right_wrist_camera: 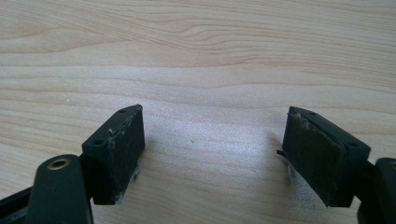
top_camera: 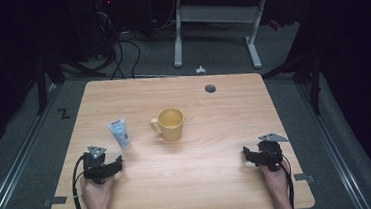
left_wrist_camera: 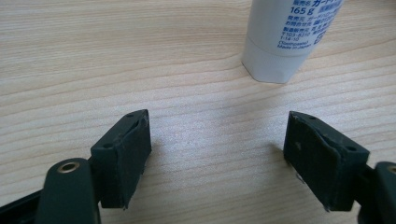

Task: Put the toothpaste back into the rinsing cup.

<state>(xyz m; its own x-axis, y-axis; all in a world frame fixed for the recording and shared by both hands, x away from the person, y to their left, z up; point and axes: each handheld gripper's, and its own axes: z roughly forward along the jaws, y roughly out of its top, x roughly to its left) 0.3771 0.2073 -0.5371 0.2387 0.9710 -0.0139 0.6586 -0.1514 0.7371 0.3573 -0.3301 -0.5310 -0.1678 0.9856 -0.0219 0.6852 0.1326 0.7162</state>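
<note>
High view: white tube [top_camera: 119,133] lies just ahead of left gripper [top_camera: 117,164], yellow mug [top_camera: 169,124] stands upright beside it w/ inside hidden, right gripper [top_camera: 246,154] well apart over bare table [top_camera: 200,183]. Left gripper view: 2 jaws spread wide on nothing, tube cap [left_wrist_camera: 271,63] close ahead, path clear. Right gripper view: jaws apart, wood betw. them.

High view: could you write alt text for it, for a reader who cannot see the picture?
A person's hands hold the left gripper and right gripper, both open, on a light wooden table. A white plastic tube with blue print lies just beyond the left gripper, and a yellow ceramic mug stands near the middle, handle pointing left.
</note>
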